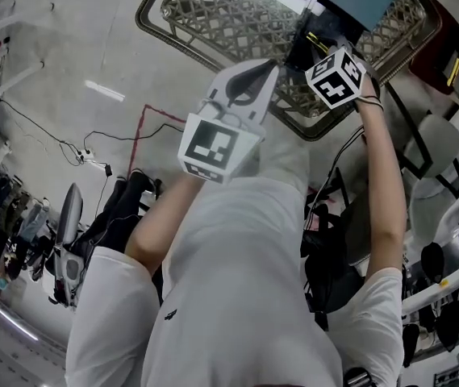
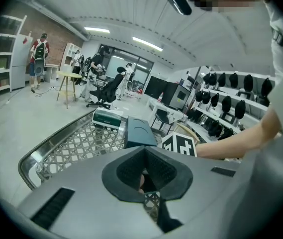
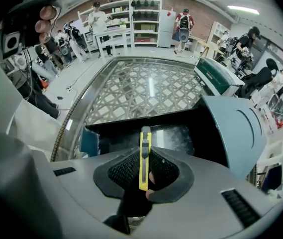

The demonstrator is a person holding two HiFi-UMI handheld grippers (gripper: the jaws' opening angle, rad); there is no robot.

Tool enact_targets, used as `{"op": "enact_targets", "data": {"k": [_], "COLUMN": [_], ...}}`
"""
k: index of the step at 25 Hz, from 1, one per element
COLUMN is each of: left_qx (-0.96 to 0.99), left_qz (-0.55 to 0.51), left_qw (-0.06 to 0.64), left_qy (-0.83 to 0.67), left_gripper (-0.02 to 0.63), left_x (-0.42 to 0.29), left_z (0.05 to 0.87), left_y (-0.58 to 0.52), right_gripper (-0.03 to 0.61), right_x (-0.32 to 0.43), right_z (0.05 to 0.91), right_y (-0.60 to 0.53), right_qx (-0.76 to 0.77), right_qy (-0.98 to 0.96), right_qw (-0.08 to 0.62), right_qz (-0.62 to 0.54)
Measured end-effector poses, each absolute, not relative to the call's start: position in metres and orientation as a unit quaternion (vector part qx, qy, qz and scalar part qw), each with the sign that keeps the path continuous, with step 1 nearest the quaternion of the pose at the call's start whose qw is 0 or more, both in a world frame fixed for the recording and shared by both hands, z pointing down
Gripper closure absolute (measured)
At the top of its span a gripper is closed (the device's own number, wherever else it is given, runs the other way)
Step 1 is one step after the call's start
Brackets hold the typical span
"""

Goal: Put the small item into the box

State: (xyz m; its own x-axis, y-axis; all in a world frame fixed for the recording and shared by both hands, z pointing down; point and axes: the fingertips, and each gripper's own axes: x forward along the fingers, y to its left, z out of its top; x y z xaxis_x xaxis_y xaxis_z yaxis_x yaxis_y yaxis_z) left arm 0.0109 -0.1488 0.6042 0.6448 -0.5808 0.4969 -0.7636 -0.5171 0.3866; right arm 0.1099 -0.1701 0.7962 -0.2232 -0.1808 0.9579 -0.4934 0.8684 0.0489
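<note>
The yellow utility knife (image 3: 144, 139) stands upright, clamped between the jaws of my right gripper (image 3: 144, 159), its tip over the dark inside of the open box (image 3: 121, 136). The box's blue-grey lid (image 3: 236, 129) is tipped back to the right. The box sits on a lattice-topped table (image 3: 141, 86). My left gripper (image 2: 143, 152) is held near, jaws closed on nothing.

Bright, even light from ceiling strip lights (image 2: 146, 44); both gripper views bulge fisheye-like, with dark vignetted corners.
</note>
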Motion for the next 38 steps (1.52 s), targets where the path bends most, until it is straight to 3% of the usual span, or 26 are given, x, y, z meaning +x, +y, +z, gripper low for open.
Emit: {"op": "enact_targets", "data": {"k": [10, 20, 29, 38], "left_qx": [0.856, 0.863, 0.876, 0.883], "left_qz": [0.155, 0.154, 0.145, 0.133], "left_qw": [0.295, 0.283, 0.257, 0.246], "left_qy": [-0.395, -0.390, -0.382, -0.378], "left_gripper": [0.612, 0.612, 0.612, 0.612], "left_x": [0.006, 0.008, 0.008, 0.005], "left_z": [0.603, 0.587, 0.548, 0.505], "left_y": [-0.139, -0.130, -0.123, -0.108], "right_gripper": [0.518, 0.518, 0.499, 0.543], "right_x": [0.106, 0.113, 0.134, 0.140], "right_z": [0.807, 0.779, 0.719, 0.624], "right_y": [-0.162, -0.157, -0.150, -0.131], "right_qx": [0.192, 0.215, 0.285, 0.386], "right_qy": [-0.760, -0.772, -0.786, -0.800], "right_qw": [0.611, 0.584, 0.525, 0.423], "right_qz": [0.108, 0.127, 0.160, 0.179]}}
